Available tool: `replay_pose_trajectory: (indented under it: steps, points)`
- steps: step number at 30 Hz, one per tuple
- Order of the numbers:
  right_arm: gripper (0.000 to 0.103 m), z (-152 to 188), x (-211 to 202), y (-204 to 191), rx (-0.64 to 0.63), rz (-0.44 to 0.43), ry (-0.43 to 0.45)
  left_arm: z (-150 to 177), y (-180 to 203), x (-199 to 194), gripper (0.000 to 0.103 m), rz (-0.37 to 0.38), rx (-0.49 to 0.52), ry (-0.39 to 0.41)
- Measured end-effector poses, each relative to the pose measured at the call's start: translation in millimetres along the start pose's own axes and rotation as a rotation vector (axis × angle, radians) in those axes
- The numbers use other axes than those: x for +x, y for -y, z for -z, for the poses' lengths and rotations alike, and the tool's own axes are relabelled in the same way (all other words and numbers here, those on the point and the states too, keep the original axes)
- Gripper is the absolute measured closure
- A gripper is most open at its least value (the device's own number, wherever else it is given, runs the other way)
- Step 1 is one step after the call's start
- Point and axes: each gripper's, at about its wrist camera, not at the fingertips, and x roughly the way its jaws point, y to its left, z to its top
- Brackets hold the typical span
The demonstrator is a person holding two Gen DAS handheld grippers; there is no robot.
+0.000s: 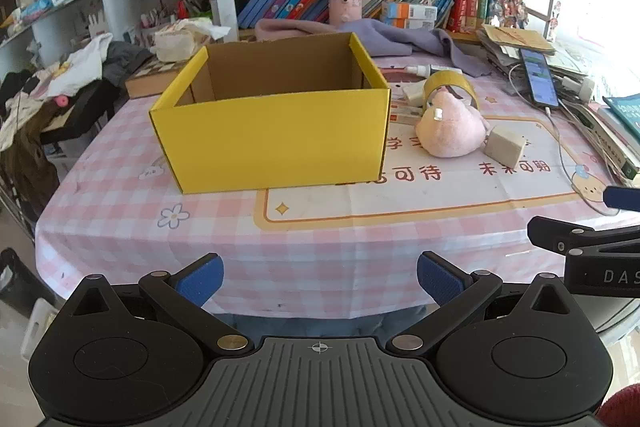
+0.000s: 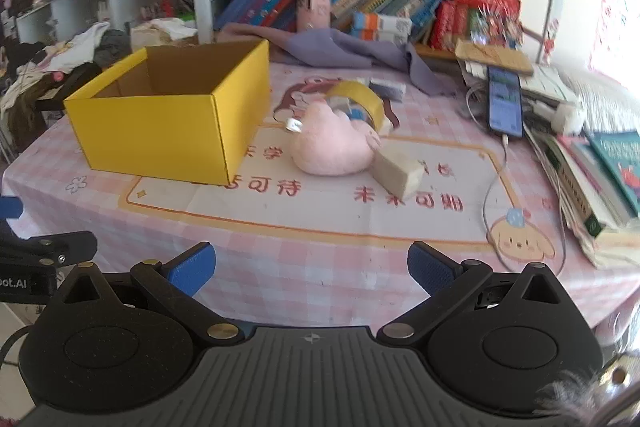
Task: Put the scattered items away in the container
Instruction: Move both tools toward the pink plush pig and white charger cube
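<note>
An empty yellow cardboard box (image 1: 276, 131) (image 2: 168, 123) stands open on the pink checked tablecloth (image 1: 120, 195). To its right lie a pink plush toy (image 1: 450, 133) (image 2: 334, 145), a beige block (image 1: 505, 145) (image 2: 398, 171) and a roll of yellow tape (image 1: 452, 85) (image 2: 362, 99), with a small white bottle (image 1: 424, 69) behind. My left gripper (image 1: 320, 277) hovers open at the table's near edge with nothing between its fingers. My right gripper (image 2: 312, 269) is open and empty too, in front of the plush toy; part of it shows at the left wrist view's right edge.
A phone (image 1: 540, 79) (image 2: 505, 103) on a white cable lies at the right, beside stacked books (image 2: 600, 187). A purple cloth (image 1: 400, 39) (image 2: 344, 51) lies behind the box. Shelves packed with books rise at the back. Clothes are heaped on the left (image 1: 60, 79).
</note>
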Motion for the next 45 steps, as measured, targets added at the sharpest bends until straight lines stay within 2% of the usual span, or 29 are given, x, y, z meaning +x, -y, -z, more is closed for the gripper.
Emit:
replay_pose_trajectory:
  steps: [4, 10, 14, 20, 33, 40, 45]
  points:
    - [0.000, 0.0, -1.9, -2.5, -0.013, -0.004, 0.013, 1.1, 0.3, -0.9, 0.000, 0.008, 0.010, 0.002]
    - [0.000, 0.0, -2.5, -3.7, -0.014, 0.000, 0.014, 3.4, -7.3, -5.5, 0.000, 0.005, -0.036, 0.027]
    - [0.000, -0.7, -3.5, -5.3, -0.015, -0.005, 0.011, 3.3, -6.4, -12.1, 0.000, -0.013, -0.029, 0.056]
    - [0.000, -0.7, -2.4, -2.7, 0.009, -0.013, -0.003, 3.8, -6.7, -12.8, 0.000, -0.015, -0.010, 0.052]
    - [0.000, 1.0, -6.1, -3.6, 0.000, -0.011, 0.011, 6.4, -6.8, -12.0, 0.000, 0.062, -0.010, 0.028]
    - [0.001, 1.1, -9.6, -6.1, -0.019, -0.030, 0.025, 6.4, 0.8, -14.0, 0.000, 0.031, 0.038, 0.032]
    - [0.001, 1.1, -9.7, -10.3, -0.039, -0.047, 0.026, 5.7, -1.9, -17.1, 0.000, 0.054, 0.019, 0.054]
